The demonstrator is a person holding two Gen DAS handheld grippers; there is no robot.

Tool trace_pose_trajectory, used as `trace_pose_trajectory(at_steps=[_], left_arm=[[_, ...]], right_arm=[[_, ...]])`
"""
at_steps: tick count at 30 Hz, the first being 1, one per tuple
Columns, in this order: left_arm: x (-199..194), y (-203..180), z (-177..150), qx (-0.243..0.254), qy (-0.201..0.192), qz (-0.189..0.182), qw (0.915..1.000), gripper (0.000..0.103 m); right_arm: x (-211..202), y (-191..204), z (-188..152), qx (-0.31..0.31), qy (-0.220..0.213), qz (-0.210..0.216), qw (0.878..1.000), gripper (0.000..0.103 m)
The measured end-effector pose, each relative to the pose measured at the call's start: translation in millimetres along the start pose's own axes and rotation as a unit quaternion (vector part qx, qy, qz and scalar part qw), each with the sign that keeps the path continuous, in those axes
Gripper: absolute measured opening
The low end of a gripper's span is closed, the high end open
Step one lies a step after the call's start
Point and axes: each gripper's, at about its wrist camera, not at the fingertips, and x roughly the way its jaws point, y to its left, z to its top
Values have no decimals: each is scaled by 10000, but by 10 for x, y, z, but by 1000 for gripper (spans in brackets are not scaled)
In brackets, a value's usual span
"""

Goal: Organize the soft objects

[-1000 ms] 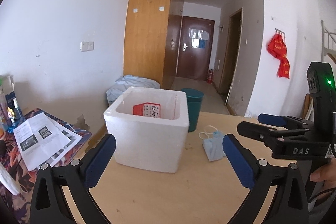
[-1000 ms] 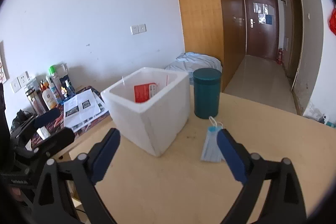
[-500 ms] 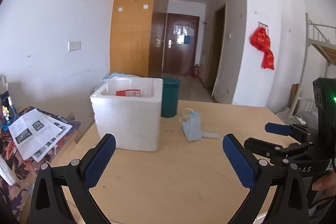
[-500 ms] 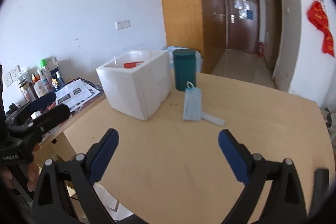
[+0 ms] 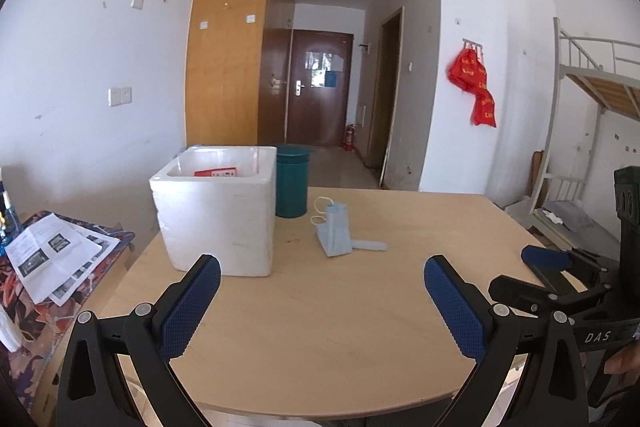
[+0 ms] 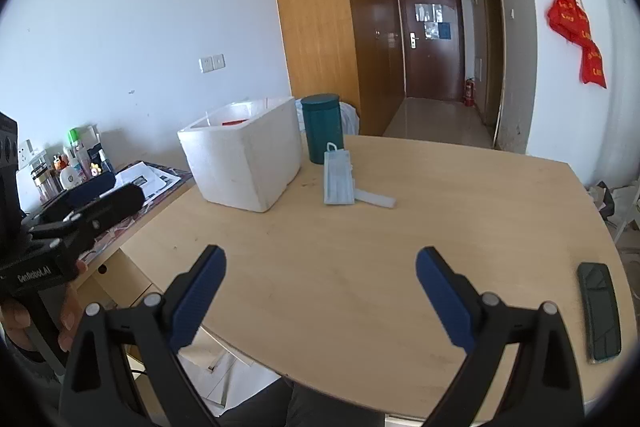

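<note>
A stack of light blue face masks (image 5: pixel 335 230) (image 6: pixel 338 177) lies on the wooden table (image 5: pixel 320 307) (image 6: pixel 440 211), with a pale plastic strip (image 6: pixel 376 199) beside it. A white foam box (image 5: pixel 218 217) (image 6: pixel 244 159) stands to their left with a red item inside (image 5: pixel 215 172). My left gripper (image 5: pixel 320 303) is open and empty, held back over the table's near part. My right gripper (image 6: pixel 320 291) is open and empty, also well short of the masks. Each gripper shows at the edge of the other's view.
A dark teal canister (image 5: pixel 291 181) (image 6: pixel 322 133) stands behind the box. A black phone (image 6: pixel 599 311) lies near the table's right edge. A side table at left holds papers (image 5: pixel 52 255) and bottles (image 6: pixel 76 159). A bunk bed (image 5: pixel 592 95) stands at right.
Both grippers have pulled back from the box and masks, so these look smaller and farther. The phone has come into the right wrist view. Both stay open.
</note>
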Motion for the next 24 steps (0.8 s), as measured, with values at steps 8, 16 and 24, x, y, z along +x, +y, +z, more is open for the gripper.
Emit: trace_pose_trajectory(at_steps=[8,16,24], left_arm=[[39,-183,-20,158,31,-190,9997,102],[249,-216,-11,164,122,-544,9983,102],[520,-198,2,70,273,-704,9971,102]], right_arm=[[-9,-76,-64,-13,3,25,10000,98],[117,-207,-53,-61,75,93,9999,98],[302,-299,28,-59,190,121,9997,98]])
